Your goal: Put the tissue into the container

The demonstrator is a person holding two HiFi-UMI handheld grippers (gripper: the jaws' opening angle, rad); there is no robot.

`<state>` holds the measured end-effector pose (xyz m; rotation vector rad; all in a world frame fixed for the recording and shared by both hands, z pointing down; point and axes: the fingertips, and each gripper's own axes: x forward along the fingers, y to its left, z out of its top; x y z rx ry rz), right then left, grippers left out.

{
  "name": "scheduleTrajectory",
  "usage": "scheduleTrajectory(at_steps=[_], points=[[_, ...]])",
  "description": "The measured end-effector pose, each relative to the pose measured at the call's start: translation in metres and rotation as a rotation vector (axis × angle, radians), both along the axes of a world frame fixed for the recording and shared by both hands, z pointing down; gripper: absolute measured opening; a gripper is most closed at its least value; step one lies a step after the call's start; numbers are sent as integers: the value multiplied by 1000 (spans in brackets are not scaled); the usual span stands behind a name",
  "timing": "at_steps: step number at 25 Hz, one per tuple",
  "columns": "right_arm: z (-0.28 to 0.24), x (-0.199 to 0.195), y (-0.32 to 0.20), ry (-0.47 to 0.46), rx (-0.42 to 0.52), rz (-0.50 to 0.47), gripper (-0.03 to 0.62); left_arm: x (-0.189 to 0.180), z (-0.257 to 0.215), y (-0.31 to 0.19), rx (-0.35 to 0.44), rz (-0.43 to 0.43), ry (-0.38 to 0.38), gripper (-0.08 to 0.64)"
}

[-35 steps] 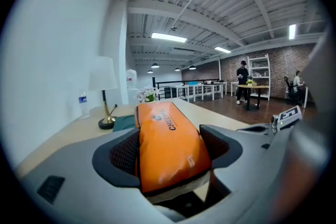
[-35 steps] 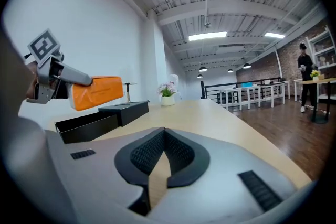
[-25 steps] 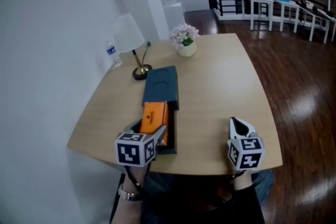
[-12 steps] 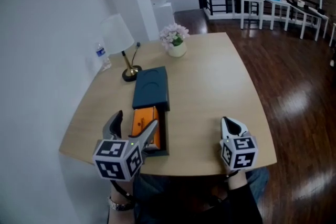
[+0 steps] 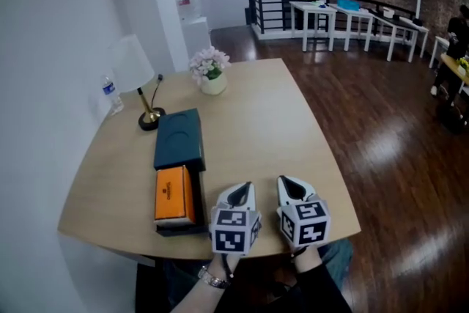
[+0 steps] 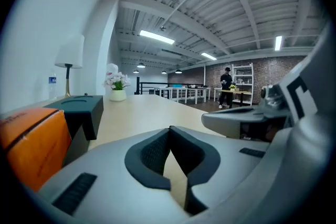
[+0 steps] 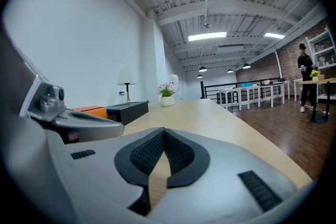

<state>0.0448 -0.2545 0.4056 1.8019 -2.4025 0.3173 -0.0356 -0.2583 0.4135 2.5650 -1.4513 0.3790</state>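
Note:
The orange tissue pack (image 5: 174, 193) lies in the open tray of the dark teal container (image 5: 178, 140), whose lid sits slid back toward the lamp. My left gripper (image 5: 242, 190) hovers at the table's near edge, to the right of the container and apart from it. Its jaws are shut with nothing between them. My right gripper (image 5: 289, 188) sits just beside it, shut and empty too. In the left gripper view the tissue pack (image 6: 31, 144) and container (image 6: 79, 107) show at the left. The right gripper view shows the same tissue pack (image 7: 89, 109) and container (image 7: 126, 109) beyond the left gripper.
A table lamp (image 5: 135, 70), a water bottle (image 5: 110, 91) and a flower pot (image 5: 211, 74) stand at the round table's far left. Bare tabletop (image 5: 256, 121) stretches ahead. Across the wooden floor are white tables (image 5: 344, 18), a railing, and a person (image 6: 227, 81).
My left gripper left the tissue pack in the container, swung right to sit beside the right gripper, and shut. The head view has shifted, so the table now sits further left.

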Motion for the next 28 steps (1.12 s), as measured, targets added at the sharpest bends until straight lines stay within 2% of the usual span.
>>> scheduleTrajectory(at_steps=[5,28], points=[[-2,2,-1,10,15,2,5,-8,3,-5,-2,-40,58,2],[-3,1,2,5,2,-22,3,-9,0,-4,2,-69,75,2]])
